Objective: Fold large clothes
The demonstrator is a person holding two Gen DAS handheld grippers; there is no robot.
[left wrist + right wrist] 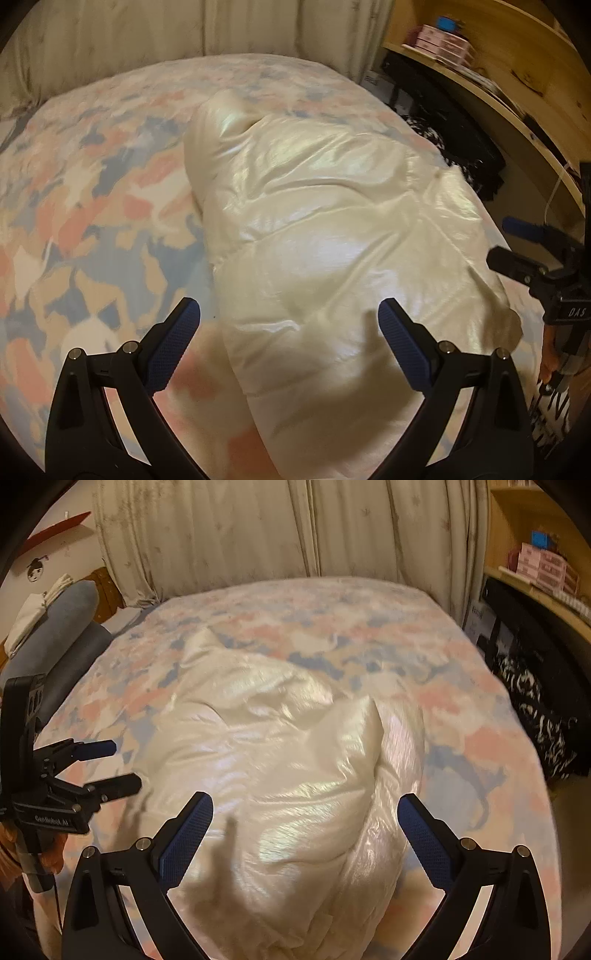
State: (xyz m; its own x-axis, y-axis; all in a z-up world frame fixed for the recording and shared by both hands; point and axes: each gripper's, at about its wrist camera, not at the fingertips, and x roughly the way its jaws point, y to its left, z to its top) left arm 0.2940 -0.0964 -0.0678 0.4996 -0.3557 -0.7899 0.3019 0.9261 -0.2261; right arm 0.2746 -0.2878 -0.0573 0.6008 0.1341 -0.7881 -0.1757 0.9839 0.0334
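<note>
A shiny cream puffer jacket (332, 229) lies lengthwise on the bed, bunched and partly folded over itself; the right wrist view shows it too (280, 760), with a raised fold near its right side. My left gripper (290, 314) hovers open over the jacket's near left edge, nothing between its blue pads. My right gripper (304, 808) hovers open over the jacket's near end, its pads clear of the cloth. Each gripper shows in the other's view: the right one (513, 240) at the far right edge, the left one (118, 764) at the far left, both with jaws apart.
The bed (92, 206) has a pink, blue and beige patterned cover. Cream curtains (277, 531) hang behind it. A wooden shelf unit (491, 74) with boxes and dark bags stands along the right side. A grey pillow (66, 627) lies at the far left.
</note>
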